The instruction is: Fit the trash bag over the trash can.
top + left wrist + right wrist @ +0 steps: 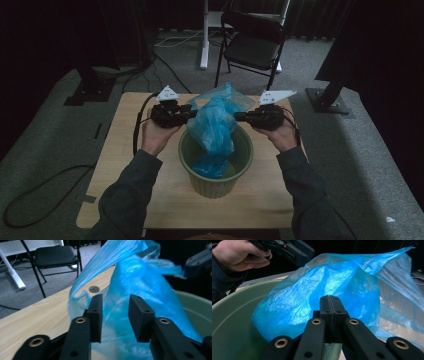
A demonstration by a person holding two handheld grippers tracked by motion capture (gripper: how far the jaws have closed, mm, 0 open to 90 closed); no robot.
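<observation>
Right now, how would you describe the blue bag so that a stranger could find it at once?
Look at the wooden table in the middle, then at the green ribbed bin standing on it. The blue bag rises out of that bin between the two hand-held tools. It is the one thin, crinkled, see-through blue plastic thing there, and the right tool is shut on its edge.

left hand-held gripper (191, 114): jaws parted | right hand-held gripper (238, 117): jaws pressed together, held level

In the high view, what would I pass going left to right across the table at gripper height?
Left hand-held gripper → blue plastic bag → right hand-held gripper.
</observation>
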